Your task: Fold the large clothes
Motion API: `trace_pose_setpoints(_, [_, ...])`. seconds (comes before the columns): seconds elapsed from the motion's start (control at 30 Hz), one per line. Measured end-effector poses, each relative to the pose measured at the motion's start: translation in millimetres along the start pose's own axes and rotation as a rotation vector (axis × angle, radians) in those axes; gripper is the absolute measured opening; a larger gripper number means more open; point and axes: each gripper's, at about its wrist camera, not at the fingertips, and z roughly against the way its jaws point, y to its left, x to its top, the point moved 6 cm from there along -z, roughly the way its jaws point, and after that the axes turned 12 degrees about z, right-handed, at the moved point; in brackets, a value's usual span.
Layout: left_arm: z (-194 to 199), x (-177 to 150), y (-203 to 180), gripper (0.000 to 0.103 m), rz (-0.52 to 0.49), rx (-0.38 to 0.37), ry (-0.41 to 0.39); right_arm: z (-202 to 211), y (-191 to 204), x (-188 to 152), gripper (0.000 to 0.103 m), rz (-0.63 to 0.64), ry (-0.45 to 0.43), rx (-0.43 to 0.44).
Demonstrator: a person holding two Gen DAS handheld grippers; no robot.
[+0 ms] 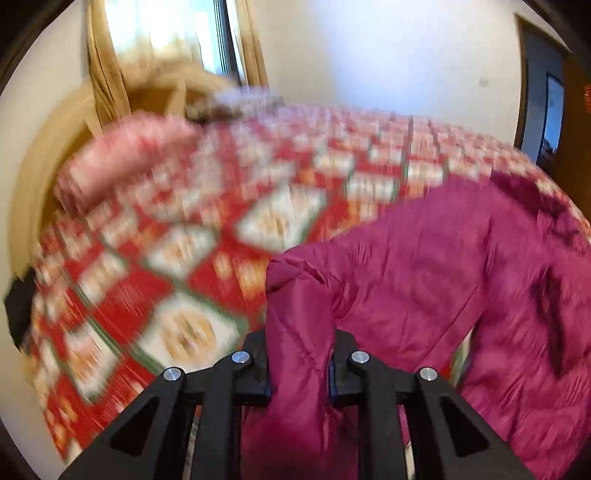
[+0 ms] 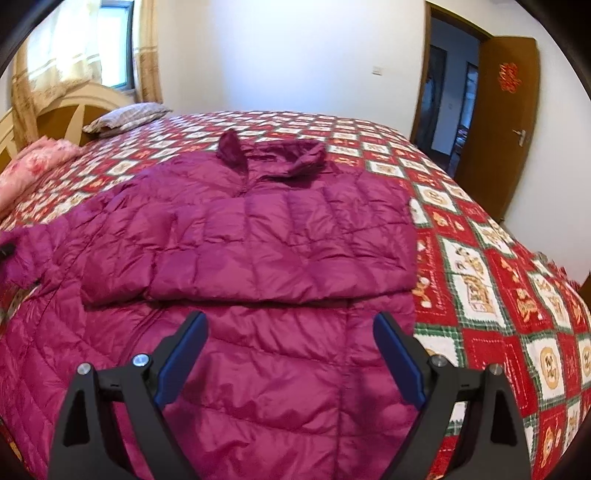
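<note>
A magenta quilted down jacket (image 2: 258, 240) lies on the bed, collar at the far end, with one sleeve folded across its chest. In the left wrist view my left gripper (image 1: 299, 343) is shut on a bunched sleeve of the jacket (image 1: 424, 258), and the fabric rises between the two black fingers. That view is blurred. My right gripper (image 2: 290, 321) hovers over the jacket's lower half, its blue pads wide apart with nothing gripped. At the left edge of the right wrist view the held sleeve (image 2: 26, 254) is lifted off the bed.
The bed carries a red, white and green patchwork quilt (image 2: 480, 277). A grey checked pillow (image 2: 125, 114) and a pink one (image 2: 37, 155) lie by the wooden headboard (image 2: 74, 107). An open brown door (image 2: 498, 122) stands at the right, and a curtained window (image 1: 166, 33) behind the bed.
</note>
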Motion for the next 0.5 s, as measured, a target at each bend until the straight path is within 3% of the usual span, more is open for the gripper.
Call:
trace_pose_setpoints(0.1, [30.0,32.4,-23.2,0.020,-0.027,-0.038,-0.109,2.0,-10.4,-1.7,0.093,-0.042,-0.010,-0.007])
trace_pose_setpoints(0.23, [55.8,47.9,-75.4,0.020,-0.083,-0.142,-0.152,4.6,-20.5,-0.6,0.093,-0.085,-0.026,-0.010])
trace_pose_setpoints(0.5, [99.0,15.1,-211.3,0.020,-0.276,-0.364,-0.191,6.3,-34.9,-8.2,0.093,-0.113,-0.022,-0.018])
